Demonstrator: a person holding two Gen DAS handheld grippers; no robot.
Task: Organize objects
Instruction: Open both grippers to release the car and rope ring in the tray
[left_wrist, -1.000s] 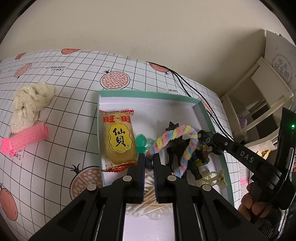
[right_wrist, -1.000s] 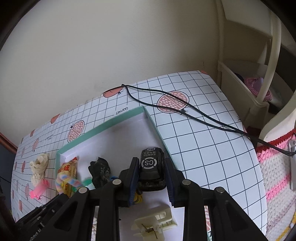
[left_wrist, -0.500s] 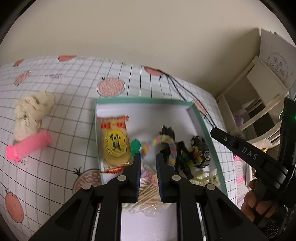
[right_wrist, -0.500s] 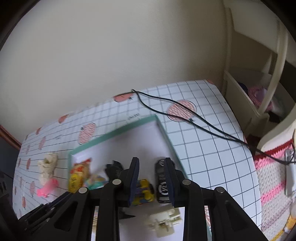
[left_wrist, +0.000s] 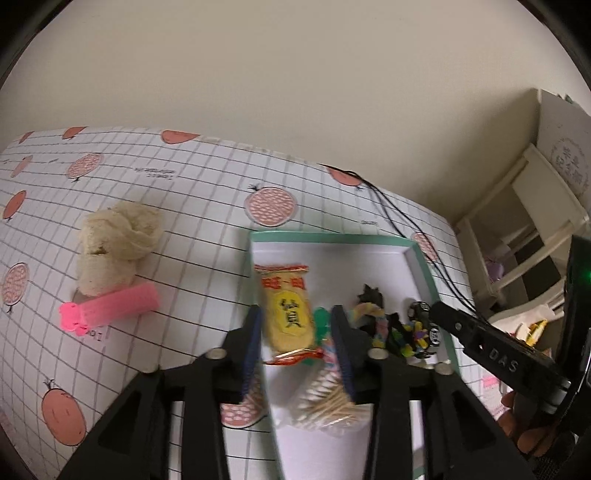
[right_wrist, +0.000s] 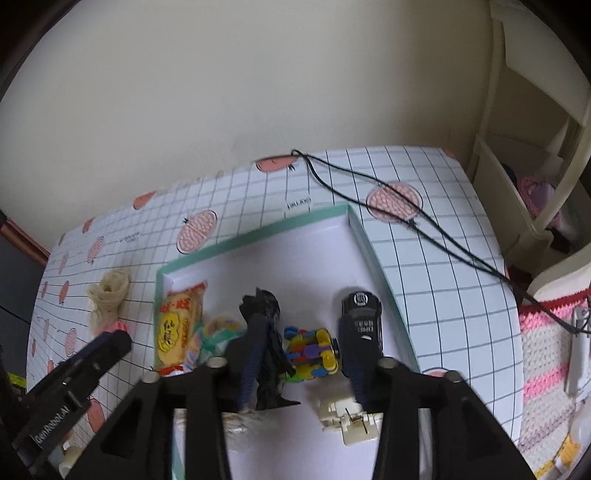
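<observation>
- Hovering above the near part of the teal-rimmed tray (left_wrist: 421, 254), the left tongs (left_wrist: 297, 332) stand released, jaws apart, holding nothing; the yellow snack packet (left_wrist: 288, 306) lies below, between the jaws.
- Right tongs (right_wrist: 303, 354): released, jaws wide apart and empty, above the tray interior.
- Tray contents, right wrist view: black toy car (right_wrist: 361, 321) against the right wall; multicoloured block toy (right_wrist: 312, 352) just beside it; black figure (right_wrist: 264, 321) left of that; pastel twisted rope (right_wrist: 218, 328); cream clip (right_wrist: 347, 419) at the near end.
- Cotton swab bundle (left_wrist: 328, 402): inside the tray, near end.
- Outside the tray, on the table (left_wrist: 184, 206): pink hair roller (left_wrist: 114, 304) touching the beige cloth bundle (left_wrist: 116, 240); black cable (right_wrist: 406, 221) at the far right.
</observation>
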